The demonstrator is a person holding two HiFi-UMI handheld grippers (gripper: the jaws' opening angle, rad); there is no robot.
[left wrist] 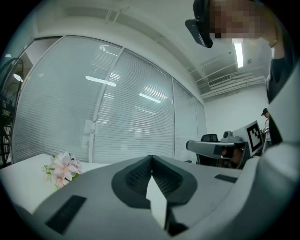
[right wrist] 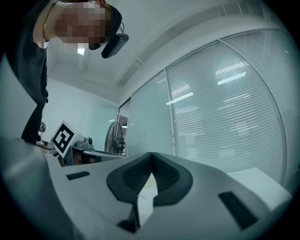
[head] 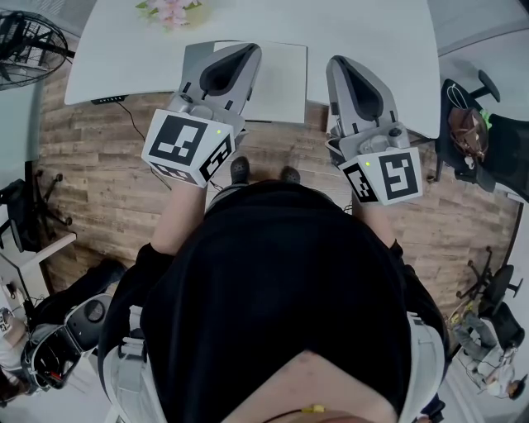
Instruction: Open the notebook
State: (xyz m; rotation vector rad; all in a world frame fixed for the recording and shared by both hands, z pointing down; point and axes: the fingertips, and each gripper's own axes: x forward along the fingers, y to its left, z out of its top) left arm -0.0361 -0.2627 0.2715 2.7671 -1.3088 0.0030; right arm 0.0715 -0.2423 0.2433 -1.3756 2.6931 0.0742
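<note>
The notebook [head: 279, 81], pale with a grey left side, lies closed on the white table [head: 124, 58] near its front edge. My left gripper [head: 246, 49] hovers over the notebook's left half with its jaws shut and nothing between them. In the left gripper view the left gripper [left wrist: 151, 157] has its pads meeting at the tip and points level over the table. My right gripper [head: 337, 63] is held just right of the notebook, also shut and empty. The right gripper [right wrist: 151, 153] shows closed tips in its own view. Neither gripper view shows the notebook.
A small bunch of pink flowers [head: 171, 11] lies at the table's far side and also shows as flowers [left wrist: 60, 168] at the left. A standing fan [head: 25, 45] is at the left. An office chair with a bag [head: 467, 132] stands at the right. Glass walls with blinds lie beyond.
</note>
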